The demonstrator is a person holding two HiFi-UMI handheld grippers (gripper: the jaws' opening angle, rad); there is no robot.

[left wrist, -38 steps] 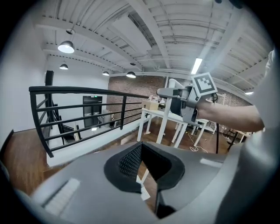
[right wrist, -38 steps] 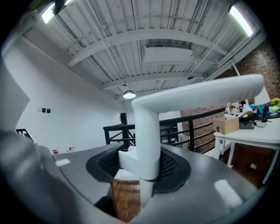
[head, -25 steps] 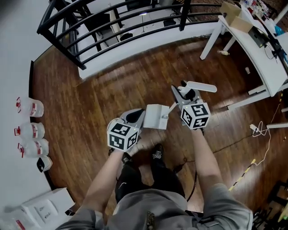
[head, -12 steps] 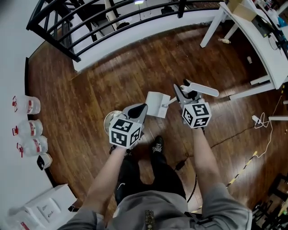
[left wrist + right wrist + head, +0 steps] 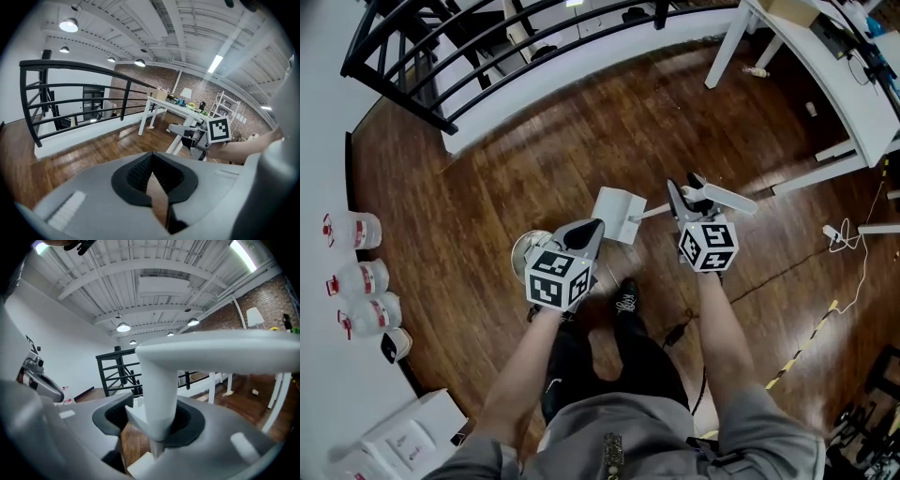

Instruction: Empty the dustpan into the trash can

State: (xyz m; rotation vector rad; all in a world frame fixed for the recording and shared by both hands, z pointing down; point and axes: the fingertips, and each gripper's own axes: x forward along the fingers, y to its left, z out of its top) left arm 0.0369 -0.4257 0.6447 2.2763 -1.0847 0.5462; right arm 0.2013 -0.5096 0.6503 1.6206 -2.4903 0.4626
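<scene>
left gripper (image 5: 151,171): jaws drawn together, pads meeting at the tips with nothing between them; it is held low, just ahead of the person's shoes (image 5: 625,300).
right gripper (image 5: 155,426): jaws part-way apart and clamped on the dustpan's white handle (image 5: 159,390), which stands up between the pads.
dustpan (image 5: 617,214): its white pan juts out ahead between the two grippers, over bare floor (image 5: 534,159).
trash can (image 5: 521,250): a round pale rim shows beside the left gripper on its outer side, mostly hidden under it; the pan is not over it.
open room: bare wood ahead of the pan and to both sides.
left edge: wall with a row of jugs (image 5: 354,231); a white box (image 5: 398,436) nearer the person.
right edge: a cable (image 5: 844,239) on the floor, then the white table (image 5: 848,103).
far edge: black railing (image 5: 441,56).
</scene>
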